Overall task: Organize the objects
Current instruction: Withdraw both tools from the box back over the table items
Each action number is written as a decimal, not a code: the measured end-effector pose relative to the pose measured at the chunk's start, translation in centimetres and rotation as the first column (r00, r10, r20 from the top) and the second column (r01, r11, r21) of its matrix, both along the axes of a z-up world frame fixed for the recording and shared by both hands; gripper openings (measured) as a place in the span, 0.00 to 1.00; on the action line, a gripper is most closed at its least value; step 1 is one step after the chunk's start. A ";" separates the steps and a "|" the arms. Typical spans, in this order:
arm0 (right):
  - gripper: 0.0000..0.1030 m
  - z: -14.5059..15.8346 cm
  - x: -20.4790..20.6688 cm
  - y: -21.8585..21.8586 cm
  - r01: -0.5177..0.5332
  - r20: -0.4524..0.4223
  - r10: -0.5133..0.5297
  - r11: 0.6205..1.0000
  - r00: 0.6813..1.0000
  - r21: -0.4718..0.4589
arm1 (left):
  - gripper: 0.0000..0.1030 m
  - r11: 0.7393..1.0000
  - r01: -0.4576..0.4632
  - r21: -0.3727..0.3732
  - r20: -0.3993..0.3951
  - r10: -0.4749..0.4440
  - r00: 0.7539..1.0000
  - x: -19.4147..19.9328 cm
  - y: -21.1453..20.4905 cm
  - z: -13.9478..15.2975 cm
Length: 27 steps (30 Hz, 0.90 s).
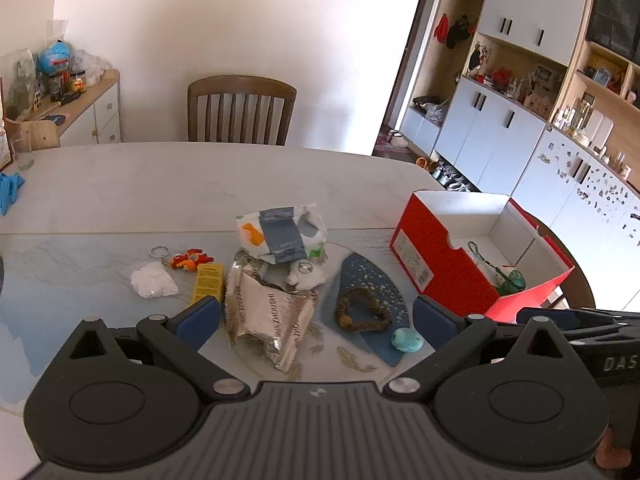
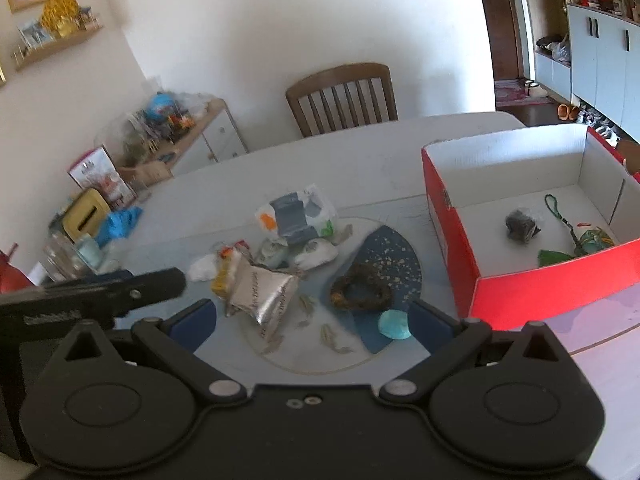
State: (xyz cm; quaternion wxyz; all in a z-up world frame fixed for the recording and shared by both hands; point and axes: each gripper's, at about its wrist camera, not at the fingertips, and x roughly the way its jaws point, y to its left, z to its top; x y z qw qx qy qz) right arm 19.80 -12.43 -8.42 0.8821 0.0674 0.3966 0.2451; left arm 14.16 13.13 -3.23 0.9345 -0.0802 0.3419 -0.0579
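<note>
1. Left gripper (image 1: 316, 322), lower centre of the left wrist view: blue-padded fingers spread wide, nothing between them, hovering above the table (image 1: 160, 192).
2. Right gripper (image 2: 311, 324), lower centre of the right wrist view: fingers likewise wide apart and empty.
3. Crumpled silver foil packet (image 1: 268, 316) at centre frame, lying between the left fingers' line of sight, on the table.
4. Behind it, upper centre of the clutter: white plastic bag with grey and orange print (image 1: 280, 232), resting on small white lumps, one bearing a metal ring.
5. Left of the packet: yellow card (image 1: 208, 282), white powdery pouch (image 1: 154, 284), and an orange keychain toy (image 1: 188, 260) with a key ring.
6. Right of the packet: dark braided heart-shaped wreath (image 1: 362, 312) lying on a dark blue speckled patch of the mat; turquoise oval piece (image 1: 407, 340) just beside it, toward the lower right.
7. Right side of both views: open red cardboard box (image 2: 448, 240) with white interior, standing on the table.
8. Inside the box, seen from the right wrist: dark bundled lump (image 2: 520, 226) near the middle of the floor, green tasselled charm (image 2: 576, 240) toward the near right corner.
9. Top centre, beyond the table: wooden slat-back chair (image 1: 242, 108).
10. Upper left of the left view: sideboard (image 1: 92, 112) crowded with jars and a globe.
</note>
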 end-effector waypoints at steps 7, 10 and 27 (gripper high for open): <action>0.87 -3.5 1.4 1.5 -0.010 -0.008 0.009 0.993 1.000 -0.118 | 1.00 0.997 0.014 0.078 0.003 -0.014 1.000 1.6 0.4 -2.0; 0.84 -5.1 2.2 2.1 -0.030 -0.019 0.027 0.987 0.999 -0.155 | 1.00 0.994 0.016 0.104 0.011 -0.017 1.000 2.6 0.6 -3.0; 0.72 -9.4 5.3 2.9 -0.062 -0.038 0.054 0.965 0.998 -0.255 | 1.00 0.961 0.118 0.250 -0.075 -0.102 0.992 8.2 -0.8 -9.9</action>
